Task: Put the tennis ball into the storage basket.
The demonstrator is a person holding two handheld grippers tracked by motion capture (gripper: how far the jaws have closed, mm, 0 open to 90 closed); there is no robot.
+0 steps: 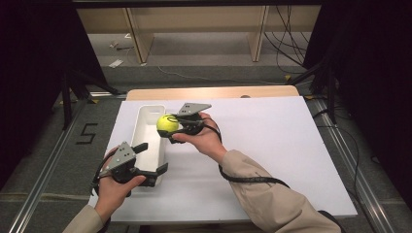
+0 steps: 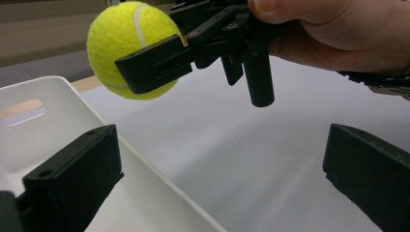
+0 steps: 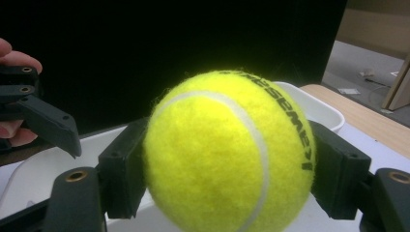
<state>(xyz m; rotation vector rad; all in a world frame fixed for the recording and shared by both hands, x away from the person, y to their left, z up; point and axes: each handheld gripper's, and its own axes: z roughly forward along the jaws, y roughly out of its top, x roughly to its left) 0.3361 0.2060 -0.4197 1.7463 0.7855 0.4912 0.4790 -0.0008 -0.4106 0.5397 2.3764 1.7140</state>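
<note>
- Where the white board (image 1: 272, 145) covers the wooden table (image 1: 214, 91), it forms a plain matt work surface; a strip of bare wood shows along the far edge.
- White bin (image 1: 145, 131): a long, narrow container with its length running near to far on the left part of the board; a slot handle is cut in its far end wall.
- Tennis ball (image 1: 167, 124): yellow-green, held in the air just above the bin's right rim, towards its far end.
- Right gripper (image 1: 171, 130): jaws clamped on either side of the ball, as the right gripper view shows at close range.
- Left gripper (image 1: 151, 158): jaws spread wide apart with nothing between them, straddling the near right wall of the bin.
- Room: grey floor with a metal rail (image 1: 46, 167) on each side of the table, a floor marking "5" (image 1: 86, 133) at left, light wooden shelving legs (image 1: 138, 39) at far centre, dark stands and cables (image 1: 291, 39) at far right.
</note>
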